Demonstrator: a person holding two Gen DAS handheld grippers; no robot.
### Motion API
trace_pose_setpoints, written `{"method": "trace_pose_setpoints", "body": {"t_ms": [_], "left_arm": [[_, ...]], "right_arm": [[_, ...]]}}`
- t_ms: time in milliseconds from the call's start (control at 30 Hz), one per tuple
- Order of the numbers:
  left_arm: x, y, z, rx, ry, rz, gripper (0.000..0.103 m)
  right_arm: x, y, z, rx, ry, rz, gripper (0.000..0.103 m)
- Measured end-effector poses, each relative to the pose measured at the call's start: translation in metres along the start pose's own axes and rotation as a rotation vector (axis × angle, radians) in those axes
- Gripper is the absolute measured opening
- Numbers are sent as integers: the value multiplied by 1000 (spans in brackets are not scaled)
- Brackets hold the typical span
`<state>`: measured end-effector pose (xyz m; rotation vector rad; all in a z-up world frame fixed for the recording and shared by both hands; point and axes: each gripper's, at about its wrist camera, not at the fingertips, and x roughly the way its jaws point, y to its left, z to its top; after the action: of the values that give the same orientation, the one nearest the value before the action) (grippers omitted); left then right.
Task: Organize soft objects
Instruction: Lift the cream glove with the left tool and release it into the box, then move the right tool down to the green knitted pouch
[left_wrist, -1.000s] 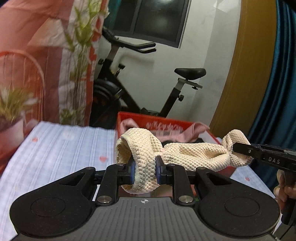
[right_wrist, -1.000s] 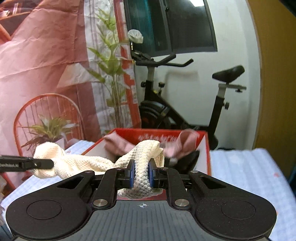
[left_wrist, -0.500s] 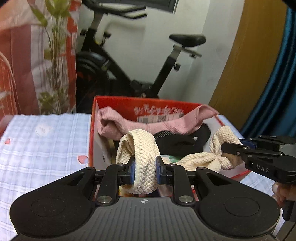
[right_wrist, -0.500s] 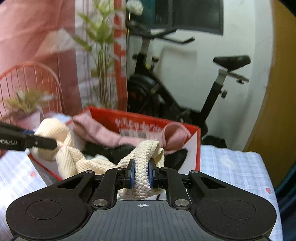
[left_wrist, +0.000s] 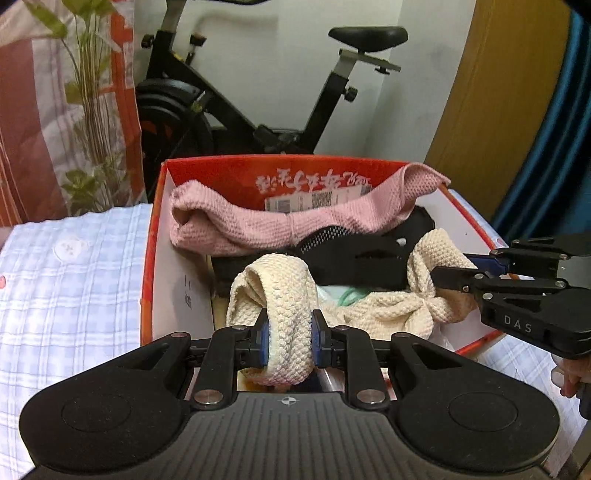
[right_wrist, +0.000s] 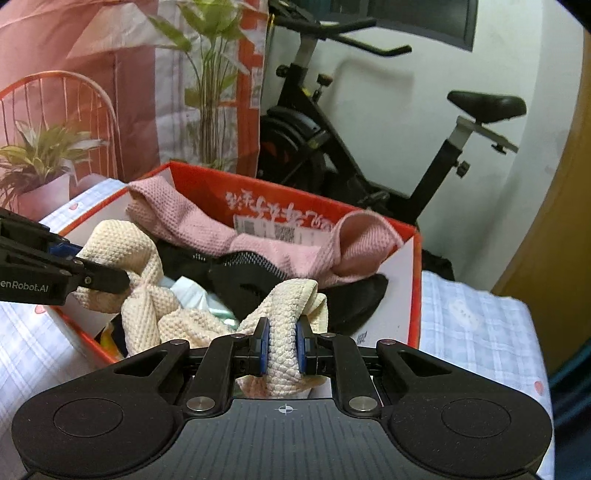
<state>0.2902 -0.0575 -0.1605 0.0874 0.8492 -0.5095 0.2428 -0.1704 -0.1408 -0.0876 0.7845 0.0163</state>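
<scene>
A cream knitted cloth (left_wrist: 380, 310) hangs between my two grippers, low inside the red cardboard box (left_wrist: 155, 236). My left gripper (left_wrist: 289, 339) is shut on one end of it. My right gripper (right_wrist: 282, 347) is shut on the other end (right_wrist: 288, 317); it also shows in the left wrist view (left_wrist: 443, 275), as the left gripper does in the right wrist view (right_wrist: 122, 278). In the box lie a pink knitted cloth (left_wrist: 258, 225) and a black mesh item (left_wrist: 351, 254). The cloth's middle (right_wrist: 181, 317) sags onto them.
The box (right_wrist: 413, 295) stands on a bed with a pale blue checked sheet (left_wrist: 74, 280). An exercise bike (left_wrist: 258, 107) stands behind it by the white wall. A plant-print hanging (right_wrist: 110, 92) is at left, a wooden door (left_wrist: 491, 92) and blue curtain (left_wrist: 561, 129) at right.
Both grippers have moved forward and down with the cream cloth, from above the box rim to inside the box. The cloth has gone slack.
</scene>
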Motion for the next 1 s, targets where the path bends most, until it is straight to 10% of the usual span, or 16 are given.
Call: {"method": "trace_pose_setpoints", "body": {"t_ms": [267,333,467,633,800,1000], "left_arm": [[-6,-1,0,8,-16,10,31],[-13,0,1,-5,-34,-7,57],[-31,-3,1,-1,-91,-25,75],[-60,-9,-7,8,-195,-31,101],[-78,-10,-20,-6,-235,-18,103],[-92,-6,-42,-25,-255,39,103]], "right_arm": [[1,-4,-6,22,6,-6,14],[-3,-7,-7,28,-10,-11,18],[-18,-12,-8,41,-70,-18,29],[-39,-17,-12,78,-158,-4,70],[-64,-22,-19,90,-245,13,100],[-86,-21,-32,107,-311,-6,103]]}}
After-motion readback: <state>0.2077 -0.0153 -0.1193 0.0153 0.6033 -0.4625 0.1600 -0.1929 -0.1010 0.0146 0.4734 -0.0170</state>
